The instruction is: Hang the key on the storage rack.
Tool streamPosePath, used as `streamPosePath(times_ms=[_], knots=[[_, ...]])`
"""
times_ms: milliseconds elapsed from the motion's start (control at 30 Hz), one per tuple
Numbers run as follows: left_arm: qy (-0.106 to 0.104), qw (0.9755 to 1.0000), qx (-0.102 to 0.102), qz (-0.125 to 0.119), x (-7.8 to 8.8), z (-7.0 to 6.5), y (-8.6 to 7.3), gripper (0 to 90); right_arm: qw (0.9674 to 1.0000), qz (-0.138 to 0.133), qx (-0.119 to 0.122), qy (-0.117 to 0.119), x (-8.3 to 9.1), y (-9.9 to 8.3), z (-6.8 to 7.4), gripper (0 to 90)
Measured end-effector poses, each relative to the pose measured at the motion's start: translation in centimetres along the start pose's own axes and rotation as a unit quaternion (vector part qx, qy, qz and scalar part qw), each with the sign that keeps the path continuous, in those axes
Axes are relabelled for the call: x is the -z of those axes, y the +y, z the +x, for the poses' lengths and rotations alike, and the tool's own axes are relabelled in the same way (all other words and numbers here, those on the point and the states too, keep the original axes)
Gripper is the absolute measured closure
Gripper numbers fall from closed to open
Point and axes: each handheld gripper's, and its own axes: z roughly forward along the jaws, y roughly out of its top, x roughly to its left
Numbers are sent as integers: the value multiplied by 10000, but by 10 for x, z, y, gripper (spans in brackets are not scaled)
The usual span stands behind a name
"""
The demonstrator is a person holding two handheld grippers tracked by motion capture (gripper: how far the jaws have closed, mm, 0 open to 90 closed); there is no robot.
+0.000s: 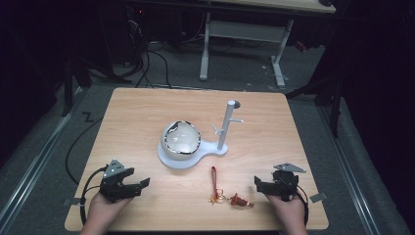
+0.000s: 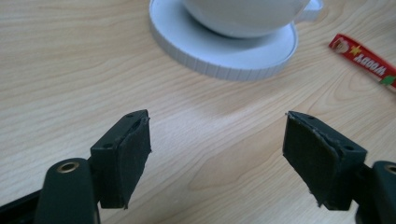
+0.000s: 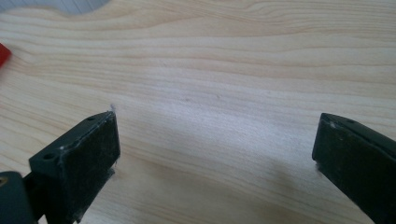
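A white stand has a round base [image 1: 171, 160] bearing a glossy white bowl [image 1: 182, 137] and an upright post [image 1: 226, 125] with small pegs. In front of it lies a red strap [image 1: 214, 177] tied to a gold charm [image 1: 215, 198] and a small red piece [image 1: 240, 200]. My left gripper [image 1: 138, 178] rests at the table's front left, open and empty [image 2: 217, 140]; ahead of it are the base [image 2: 224, 51], bowl [image 2: 243, 16] and strap [image 2: 362, 58]. My right gripper [image 1: 262, 182] sits at the front right, just right of the charm, open over bare wood [image 3: 215, 140].
The wooden table [image 1: 147, 112] has wide bare areas at the back and along both sides. Beyond its far edge stand another desk's white legs [image 1: 204, 49] and floor cables [image 1: 147, 63]. A cable [image 1: 73, 152] trails off the left edge.
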Motion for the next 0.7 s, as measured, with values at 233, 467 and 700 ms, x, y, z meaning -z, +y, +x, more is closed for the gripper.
streamPosePath(times_ms=[233,467,700], knots=[[-97,9997,-228,3,-12,-9,9,239,9998,64,-162,68,7,-10,-9,27],[-108,9997,-218,-34,-8,-8,9,246,9996,13,-196,183,10,-9,-9,46],[-45,9999,-155,-51,0,-2,6,254,9995,-58,-54,303,9,-3,-3,131]])
